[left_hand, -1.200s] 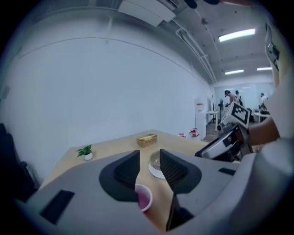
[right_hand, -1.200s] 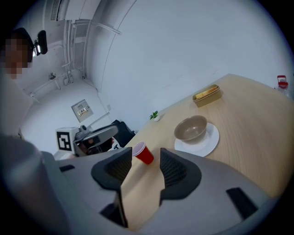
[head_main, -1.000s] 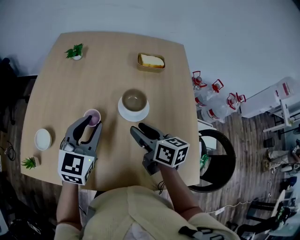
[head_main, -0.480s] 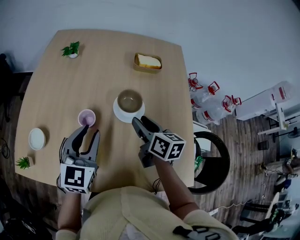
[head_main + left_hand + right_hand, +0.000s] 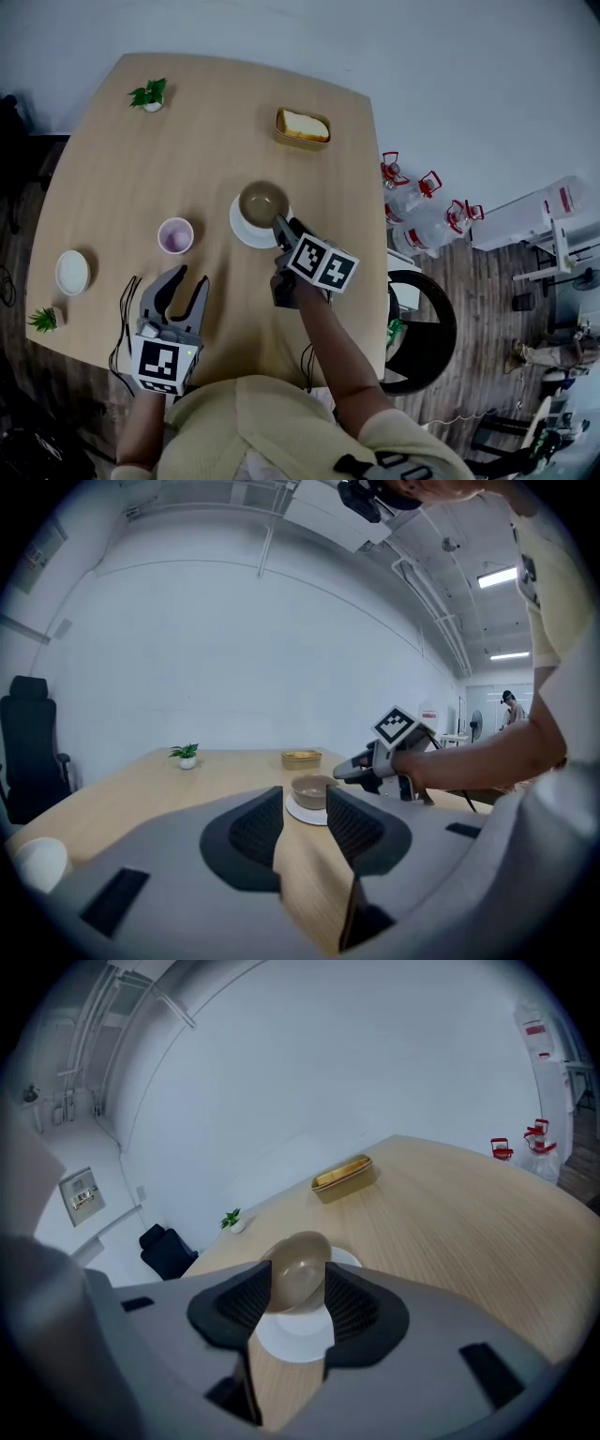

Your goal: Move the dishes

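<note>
Right gripper view, centre: we see a brown bowl [image 5: 300,1258] on a white saucer [image 5: 291,1337], its rim between the right gripper's [image 5: 298,1283] just-closing jaws, ungripped. The left gripper's [image 5: 303,803] jaws gape empty.

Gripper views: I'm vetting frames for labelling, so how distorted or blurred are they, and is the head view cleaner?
Left gripper view: strong fisheye, black corners, ceiling pipes curved, near jaws soft. Right gripper view: same fisheye, the bowl slightly soft. Head view: table edges bulge, light even, no glare, shadows faint.
</note>
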`<state>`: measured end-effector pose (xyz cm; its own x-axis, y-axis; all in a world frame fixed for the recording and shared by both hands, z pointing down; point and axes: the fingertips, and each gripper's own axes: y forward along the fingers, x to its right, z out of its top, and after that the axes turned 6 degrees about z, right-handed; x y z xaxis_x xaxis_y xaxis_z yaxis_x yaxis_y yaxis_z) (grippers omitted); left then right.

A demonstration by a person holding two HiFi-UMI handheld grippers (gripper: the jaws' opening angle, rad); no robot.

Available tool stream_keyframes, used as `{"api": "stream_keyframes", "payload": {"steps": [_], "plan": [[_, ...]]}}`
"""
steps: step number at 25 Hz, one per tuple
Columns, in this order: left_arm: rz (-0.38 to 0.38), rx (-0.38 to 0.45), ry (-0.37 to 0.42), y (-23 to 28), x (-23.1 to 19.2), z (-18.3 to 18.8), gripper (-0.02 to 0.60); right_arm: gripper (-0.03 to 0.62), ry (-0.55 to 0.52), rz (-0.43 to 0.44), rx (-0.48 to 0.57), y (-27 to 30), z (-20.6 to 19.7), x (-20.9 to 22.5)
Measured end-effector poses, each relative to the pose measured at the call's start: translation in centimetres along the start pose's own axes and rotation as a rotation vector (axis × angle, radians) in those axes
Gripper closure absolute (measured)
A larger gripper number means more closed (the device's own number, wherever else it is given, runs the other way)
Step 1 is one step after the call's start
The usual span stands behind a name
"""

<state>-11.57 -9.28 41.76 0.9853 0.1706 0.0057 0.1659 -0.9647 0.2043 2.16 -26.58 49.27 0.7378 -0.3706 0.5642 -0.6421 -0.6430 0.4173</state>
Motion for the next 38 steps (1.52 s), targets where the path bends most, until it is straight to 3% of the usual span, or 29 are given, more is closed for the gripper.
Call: {"api": "stream_keyframes", "payload": {"steps": [11,14,18,25,38], "plan": [[-0.034,-0.027,0.0,-0.8,0.4,0.0,0.44,0.446,0.087,-0.145,-0.046,3.5,-0.2,3.1],[-0.021,-0.03,0.003,-1.2,-0.1,-0.3,0.44,0.521,0.124,-0.21,-0.056,3.5,-0.5,3.9],[-0.003,-0.034,0.006,-1.7,-0.6,-0.7,0.44,0.56,0.144,-0.233,-0.036,3.6,-0.2,4.0],[0.03,-0.031,0.009,-2.5,-1.7,-0.7,0.44,0.565,0.134,-0.18,-0.023,2.9,0.1,2.5],[0.058,-0.049,-0.035,-3.3,-2.4,-1.1,0.44,0.565,-0.009,0.039,-0.122,-0.6,-1.0,-3.3]]}}
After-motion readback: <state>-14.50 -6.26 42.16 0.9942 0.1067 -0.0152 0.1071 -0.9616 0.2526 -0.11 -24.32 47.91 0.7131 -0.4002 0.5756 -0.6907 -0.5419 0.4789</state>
